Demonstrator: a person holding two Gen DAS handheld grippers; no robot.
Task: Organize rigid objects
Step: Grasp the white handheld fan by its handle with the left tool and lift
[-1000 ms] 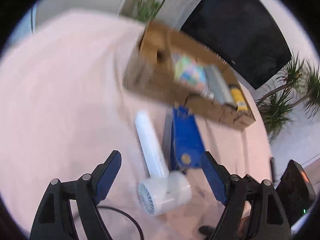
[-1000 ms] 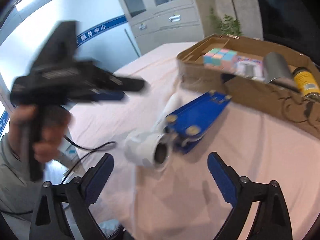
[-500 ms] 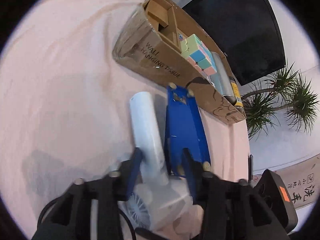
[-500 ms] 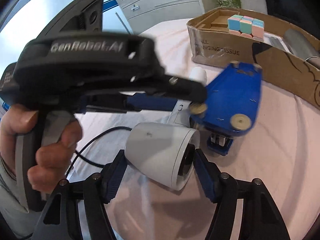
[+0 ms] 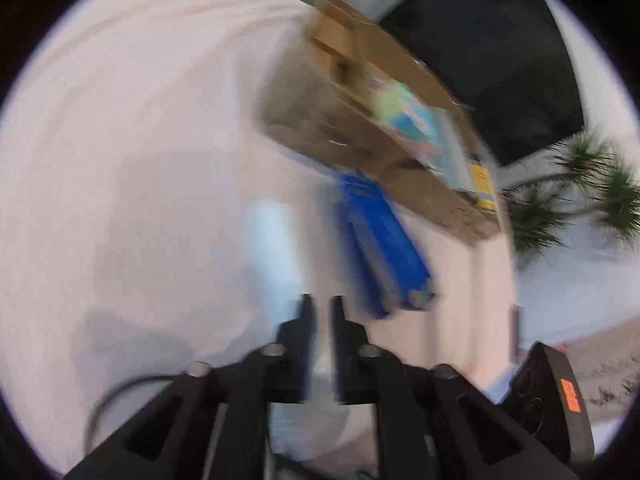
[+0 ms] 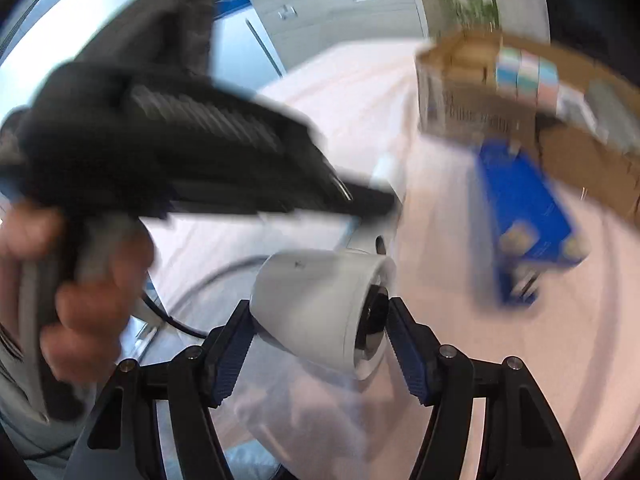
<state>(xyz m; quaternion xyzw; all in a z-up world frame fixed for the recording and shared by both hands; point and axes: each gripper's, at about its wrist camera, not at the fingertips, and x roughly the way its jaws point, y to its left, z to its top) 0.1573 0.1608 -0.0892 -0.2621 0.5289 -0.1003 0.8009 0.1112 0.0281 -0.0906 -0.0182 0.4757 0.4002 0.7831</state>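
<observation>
Hairdryer (image 5: 276,248), one white unit, lay near on the pink table (image 5: 120,160); the left gripper (image 5: 320,312) showed narrow jaws at its handle, grasp uncertain through blur. One blue stapler (image 5: 380,248) and one cardboard box (image 5: 360,136) lay farther right.

Right gripper (image 6: 320,312) clamped the barrel; lifting toward the box likely came next.

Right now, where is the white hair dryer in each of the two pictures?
Left wrist view: the white plastic hair dryer is low in the middle, blurred, its handle running up from the left gripper, whose fingers are nearly together.
Right wrist view: its round barrel sits at bottom centre, clamped by the right gripper.
Shared landmark: the brown cardboard box, upper right in both.
</observation>
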